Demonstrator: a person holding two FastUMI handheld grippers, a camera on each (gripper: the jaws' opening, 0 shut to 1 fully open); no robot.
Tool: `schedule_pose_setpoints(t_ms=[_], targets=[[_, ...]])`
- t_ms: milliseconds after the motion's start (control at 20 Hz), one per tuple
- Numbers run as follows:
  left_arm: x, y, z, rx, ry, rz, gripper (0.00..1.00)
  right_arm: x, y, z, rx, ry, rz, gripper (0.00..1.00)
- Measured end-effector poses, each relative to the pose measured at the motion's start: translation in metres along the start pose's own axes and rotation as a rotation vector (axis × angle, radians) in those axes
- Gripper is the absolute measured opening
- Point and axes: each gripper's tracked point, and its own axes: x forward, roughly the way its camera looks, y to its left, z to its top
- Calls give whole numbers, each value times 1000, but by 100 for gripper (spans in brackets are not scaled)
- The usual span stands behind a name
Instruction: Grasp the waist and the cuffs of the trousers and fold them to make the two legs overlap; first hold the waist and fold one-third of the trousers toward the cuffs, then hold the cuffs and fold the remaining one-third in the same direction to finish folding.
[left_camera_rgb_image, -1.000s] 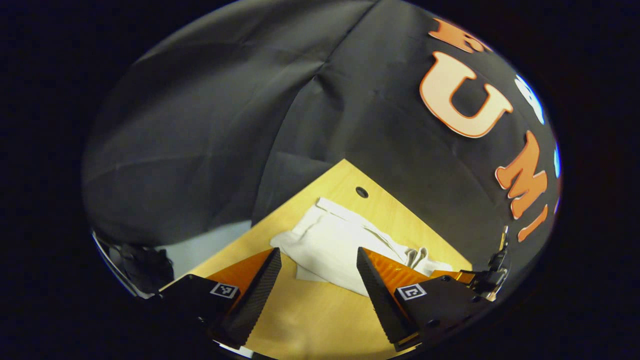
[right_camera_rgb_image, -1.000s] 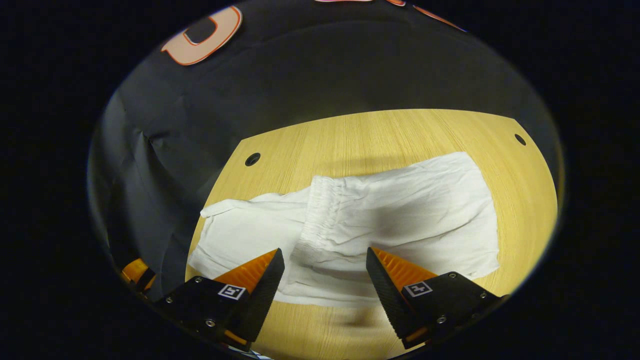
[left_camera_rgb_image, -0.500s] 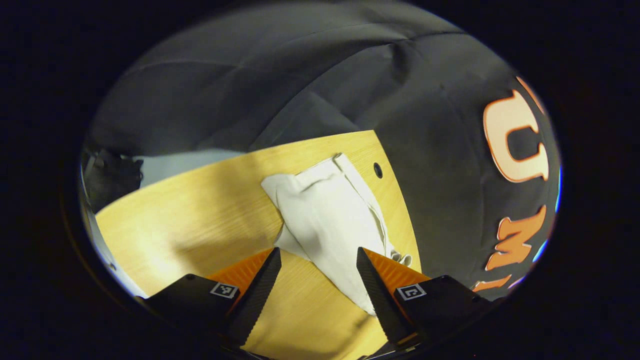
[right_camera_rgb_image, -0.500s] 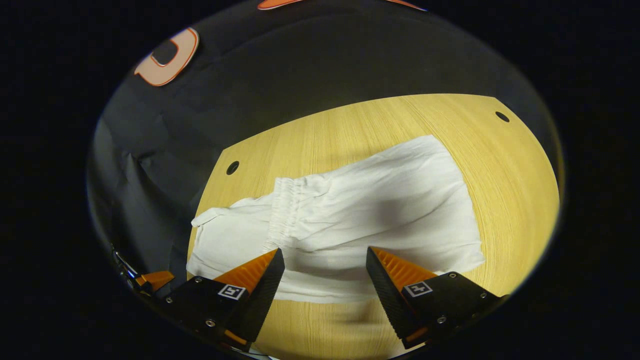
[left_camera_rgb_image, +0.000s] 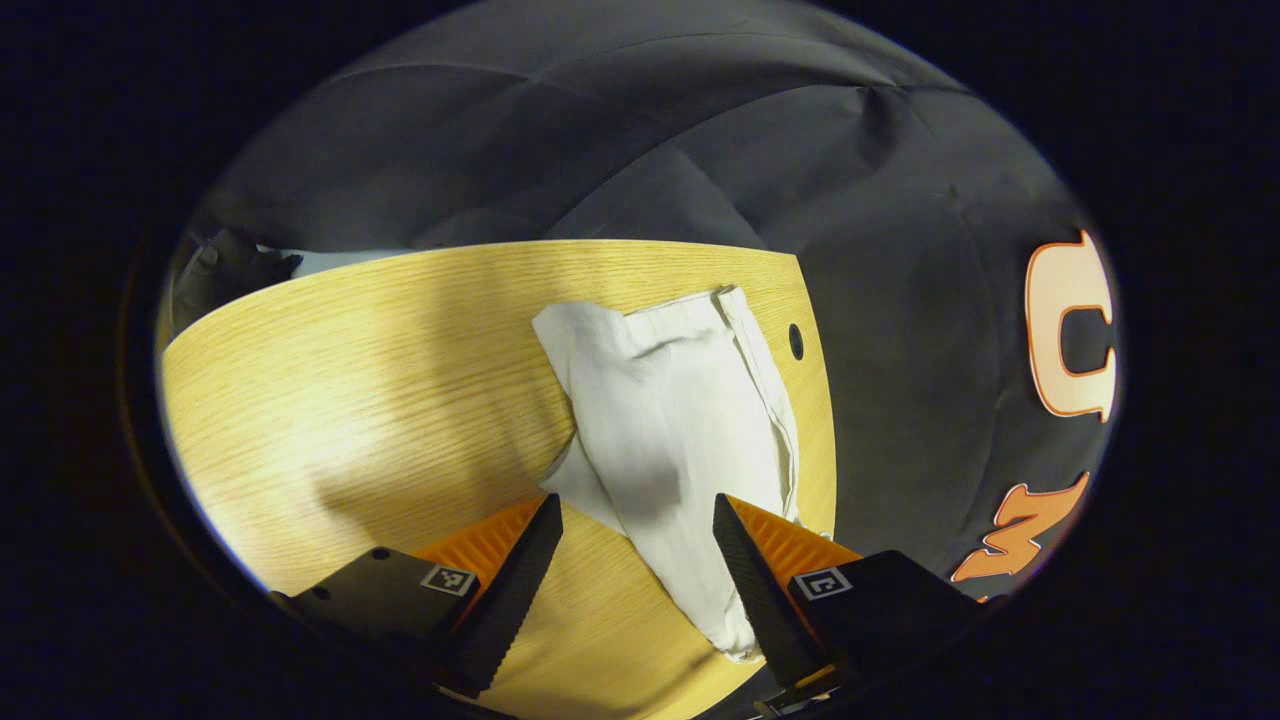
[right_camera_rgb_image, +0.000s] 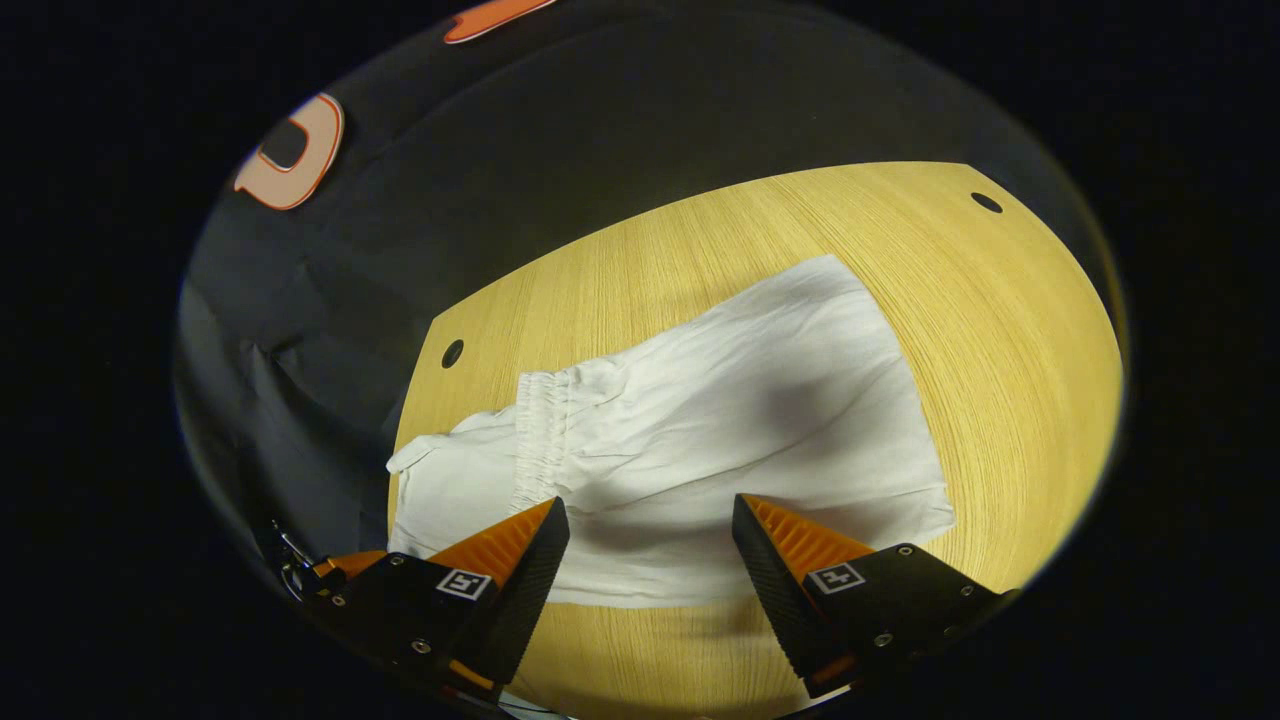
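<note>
White trousers (right_camera_rgb_image: 700, 440) lie flat on the wooden table (right_camera_rgb_image: 1000, 320), their elastic waist (right_camera_rgb_image: 540, 430) folded over onto the legs and the cuff end (right_camera_rgb_image: 430, 470) poking out at the left. In the left gripper view the same trousers (left_camera_rgb_image: 670, 420) run away from me along the table's right edge. My right gripper (right_camera_rgb_image: 650, 550) hovers open above the trousers' near edge. My left gripper (left_camera_rgb_image: 635, 545) is open too, held over the near end of the cloth. Part of the left gripper (right_camera_rgb_image: 335, 570) peeks in at the lower left of the right gripper view.
The table (left_camera_rgb_image: 350, 400) has round holes (right_camera_rgb_image: 452, 352) (right_camera_rgb_image: 986, 202) (left_camera_rgb_image: 796, 341) near its corners. Black booth cloth hangs right behind the table's edges. Bare wood stretches left of the trousers in the left gripper view.
Both grippers stayed open. The left gripper swung round, so the trousers now run up and away from it. The right gripper drifted slightly, and the trousers have shifted left and down in its view.
</note>
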Motion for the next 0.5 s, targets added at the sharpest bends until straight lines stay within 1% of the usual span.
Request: schedule_pose_setpoints(t_ms=[200, 250, 400, 450, 500], targets=[[11, -5, 4, -68, -5, 1, 99, -2, -10, 6, 31, 1, -1, 99], [13, -7, 5, -78, -8, -1, 100, -2, -12, 8, 39, 1, -1, 99], [24, -18, 12, -102, -18, -12, 99, -3, -19, 11, 58, 2, 0, 99], [30, -22, 15, -108, -22, -20, 96, -3, -20, 12, 64, 4, 2, 99], [34, -25, 15, -108, -22, -21, 97, -2, -22, 13, 74, 6, 2, 99]])
